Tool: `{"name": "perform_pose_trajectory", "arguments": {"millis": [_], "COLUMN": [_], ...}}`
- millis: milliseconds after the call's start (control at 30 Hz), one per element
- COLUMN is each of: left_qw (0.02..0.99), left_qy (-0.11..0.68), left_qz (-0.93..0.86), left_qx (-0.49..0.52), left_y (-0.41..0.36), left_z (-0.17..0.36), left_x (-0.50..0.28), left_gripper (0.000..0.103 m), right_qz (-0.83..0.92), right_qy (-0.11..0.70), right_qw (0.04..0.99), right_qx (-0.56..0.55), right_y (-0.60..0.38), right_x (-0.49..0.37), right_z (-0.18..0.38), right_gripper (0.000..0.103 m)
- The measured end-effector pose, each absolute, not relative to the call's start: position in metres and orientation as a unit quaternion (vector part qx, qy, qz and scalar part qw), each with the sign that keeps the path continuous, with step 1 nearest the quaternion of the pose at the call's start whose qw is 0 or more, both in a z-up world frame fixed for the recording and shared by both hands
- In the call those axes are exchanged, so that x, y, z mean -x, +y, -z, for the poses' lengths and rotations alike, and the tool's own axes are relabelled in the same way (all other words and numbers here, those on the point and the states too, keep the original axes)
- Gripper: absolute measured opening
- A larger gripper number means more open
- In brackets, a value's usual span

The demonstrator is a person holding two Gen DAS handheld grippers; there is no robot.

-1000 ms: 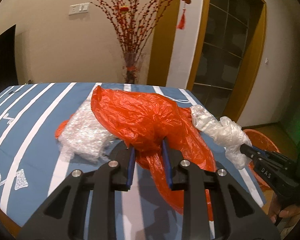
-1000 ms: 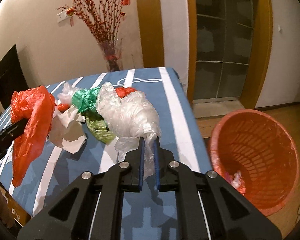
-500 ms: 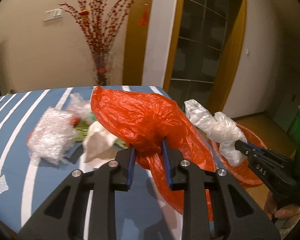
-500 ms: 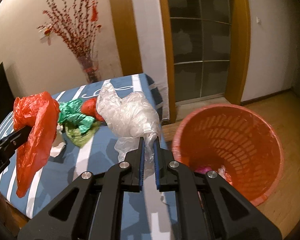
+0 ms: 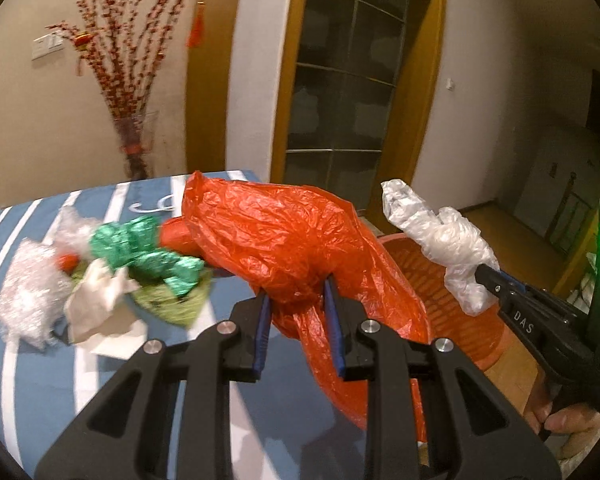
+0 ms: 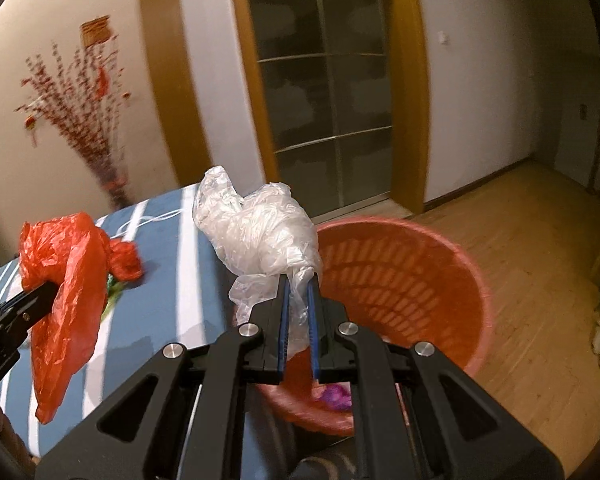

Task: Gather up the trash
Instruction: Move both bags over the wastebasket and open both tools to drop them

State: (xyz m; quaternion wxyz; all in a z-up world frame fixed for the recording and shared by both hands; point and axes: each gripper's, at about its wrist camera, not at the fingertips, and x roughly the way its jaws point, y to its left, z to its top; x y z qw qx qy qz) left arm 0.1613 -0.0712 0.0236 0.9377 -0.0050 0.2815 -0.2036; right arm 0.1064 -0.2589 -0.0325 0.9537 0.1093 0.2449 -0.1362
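My left gripper [image 5: 296, 292] is shut on a crumpled red plastic bag [image 5: 284, 236] and holds it above the blue striped table's right end; the bag also shows in the right wrist view [image 6: 66, 264]. My right gripper [image 6: 298, 284] is shut on a clear plastic bag [image 6: 260, 232], held over the near rim of the orange slotted waste basket [image 6: 404, 280]. The clear bag [image 5: 440, 240] and the basket [image 5: 432, 280] also show in the left wrist view.
Green foil [image 5: 148, 252], white paper [image 5: 100, 296], bubble wrap [image 5: 28, 292] and a yellow-green scrap [image 5: 172, 304] lie on the table [image 5: 40, 368]. A vase of red branches [image 5: 134, 148] stands at the far edge. The basket stands on a wooden floor [image 6: 540, 280].
Both grippers have swung right with their bags. The clear bag has gone from above the table to above the basket's rim. The red bag has come near the table's right edge.
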Motion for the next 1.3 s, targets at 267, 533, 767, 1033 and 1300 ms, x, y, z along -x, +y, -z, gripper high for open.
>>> {"name": "perform_pose_trajectory", "arguments": {"millis": [267,533,767,1033,1300], "left_qw": [0.928,0.916,0.904,0.894,0.897], "left_qy": [0.276,0.282,0.3,0.321,0.338], "left_qz": [0.251,0.285,0.303,0.308,0.279], "left_qx": [-0.011,-0.029,-0.038,-0.056,-0.06], "left_y": [-0.117,-0.165,-0.193,-0.215,-0.203], "left_z": [-0.025,-0.017,-0.001,0.017,0.031], "left_x": [-0.171,-0.186,-0.203,-0.216,-0.221], "left_gripper": [0.025,0.025,0.026,0.044,0.063], "right_qz": [0.175,0.196,0.206,0.206,0.214], "right_qy": [0.234,0.238,0.242,0.253,0.262], "right_qw": [0.949,0.94,0.932,0.927,0.923], "right_qx": [-0.121,-0.148,-0.172,-0.187,-0.185], "right_y": [-0.284,-0.309,-0.332,-0.344,-0.345], "right_x": [-0.101,-0.107,-0.111,-0.114,-0.105], "right_z": [0.037,0.046,0.053,0.062,0.069], "right_gripper": [0.008,0.008,0.008,0.021,0.049]}}
